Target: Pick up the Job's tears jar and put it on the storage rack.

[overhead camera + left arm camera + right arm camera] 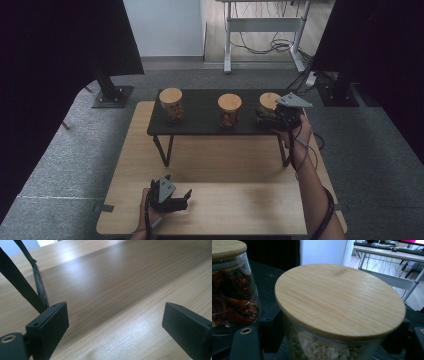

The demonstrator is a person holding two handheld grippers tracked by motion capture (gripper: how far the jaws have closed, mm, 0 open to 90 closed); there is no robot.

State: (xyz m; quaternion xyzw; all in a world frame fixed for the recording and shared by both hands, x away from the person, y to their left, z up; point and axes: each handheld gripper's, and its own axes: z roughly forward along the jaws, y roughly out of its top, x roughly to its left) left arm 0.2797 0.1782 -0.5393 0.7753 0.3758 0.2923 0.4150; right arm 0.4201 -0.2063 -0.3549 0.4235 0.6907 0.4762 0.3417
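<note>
Right tongs point(267, 119) set around the right-hand jar point(337, 315) – jaws at either side of the glass under its wooden lid point(339, 298), whether pressing or just clear impossible to tell. Pale nuts inside. Jar standing upright at the right end of the low black shelf point(200, 125), itself on the wooden desk point(225, 200). Next along, just beside – a jar of red chillies point(232, 297); a third jar point(171, 104) at the far left end. Left tongs point(181, 200) gaping wide, gripping nothing, low over the near edge of the desk.
</note>
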